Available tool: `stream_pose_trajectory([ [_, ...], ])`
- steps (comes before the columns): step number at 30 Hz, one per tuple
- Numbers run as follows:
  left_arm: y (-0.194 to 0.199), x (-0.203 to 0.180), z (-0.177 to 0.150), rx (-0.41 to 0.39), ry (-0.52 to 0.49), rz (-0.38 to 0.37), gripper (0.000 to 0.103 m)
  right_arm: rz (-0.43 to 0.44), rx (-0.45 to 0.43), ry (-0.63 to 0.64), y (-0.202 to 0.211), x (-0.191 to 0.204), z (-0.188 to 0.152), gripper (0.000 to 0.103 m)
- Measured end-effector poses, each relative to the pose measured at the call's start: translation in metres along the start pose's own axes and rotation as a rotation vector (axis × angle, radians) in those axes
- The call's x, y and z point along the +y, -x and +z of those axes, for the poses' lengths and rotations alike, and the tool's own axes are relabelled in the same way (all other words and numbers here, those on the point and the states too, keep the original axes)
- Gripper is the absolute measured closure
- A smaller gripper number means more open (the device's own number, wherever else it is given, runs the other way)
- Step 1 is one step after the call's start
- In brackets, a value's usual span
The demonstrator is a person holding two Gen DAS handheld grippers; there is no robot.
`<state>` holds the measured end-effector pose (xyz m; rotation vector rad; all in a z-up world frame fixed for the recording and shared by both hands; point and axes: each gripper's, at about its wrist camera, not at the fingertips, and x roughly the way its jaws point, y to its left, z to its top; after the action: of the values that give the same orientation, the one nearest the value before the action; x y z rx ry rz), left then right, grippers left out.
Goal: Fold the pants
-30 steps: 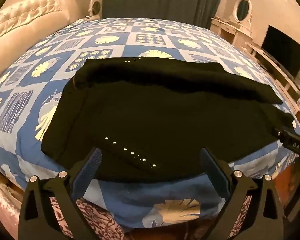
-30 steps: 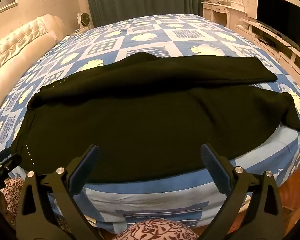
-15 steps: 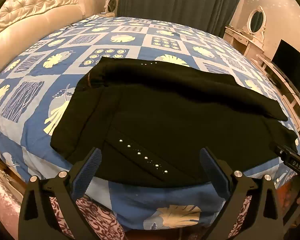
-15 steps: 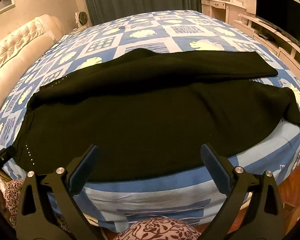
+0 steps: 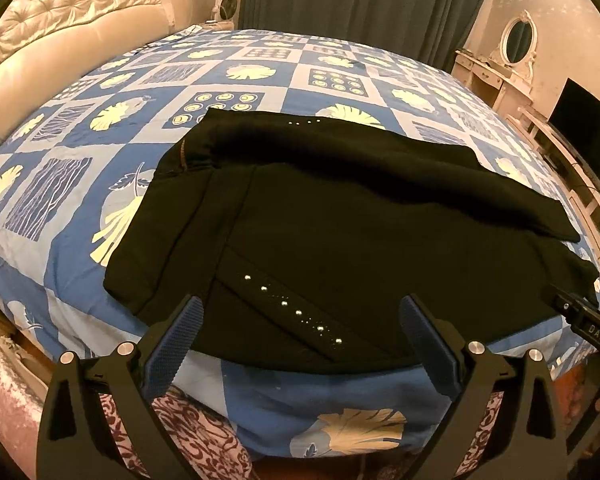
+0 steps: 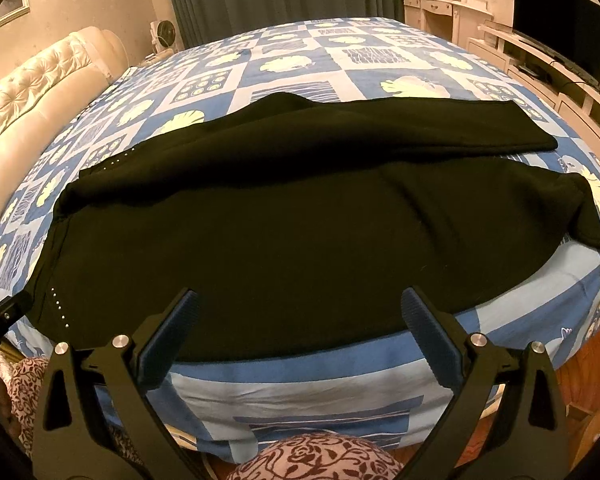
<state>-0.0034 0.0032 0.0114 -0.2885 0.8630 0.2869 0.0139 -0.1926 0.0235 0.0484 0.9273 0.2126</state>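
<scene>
Black pants [image 5: 340, 232] lie spread across the near side of the bed, waist to the left and legs running right, one leg lying behind the other. A row of small shiny studs [image 5: 292, 308] runs along the near hip. In the right wrist view the pants [image 6: 300, 216] fill the middle, leg ends at the right. My left gripper [image 5: 300, 336] hovers open over the near edge by the studs, holding nothing. My right gripper [image 6: 300, 328] is open above the near hem at mid-leg, also holding nothing.
The bed has a blue and white patterned cover [image 5: 100, 128] and a cream tufted headboard [image 5: 60, 28] at left. A dresser with a mirror [image 5: 516, 44] and a TV [image 6: 560, 20] stand at the right. A person's patterned clothing [image 6: 312, 456] shows below.
The left view has swung and risen, so the waist end now sits further right and lower. The right gripper drifted slightly closer. Both stayed open; the pants have not moved.
</scene>
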Motion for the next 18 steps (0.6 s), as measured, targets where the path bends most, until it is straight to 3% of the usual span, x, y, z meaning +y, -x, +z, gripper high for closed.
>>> stream_pose_trajectory([
  [18, -0.0026, 0.0005, -0.0001, 0.009, -0.005, 0.009, 0.005, -0.003, 0.007, -0.001, -0.0017, 0.0008, -0.0014, 0.002],
])
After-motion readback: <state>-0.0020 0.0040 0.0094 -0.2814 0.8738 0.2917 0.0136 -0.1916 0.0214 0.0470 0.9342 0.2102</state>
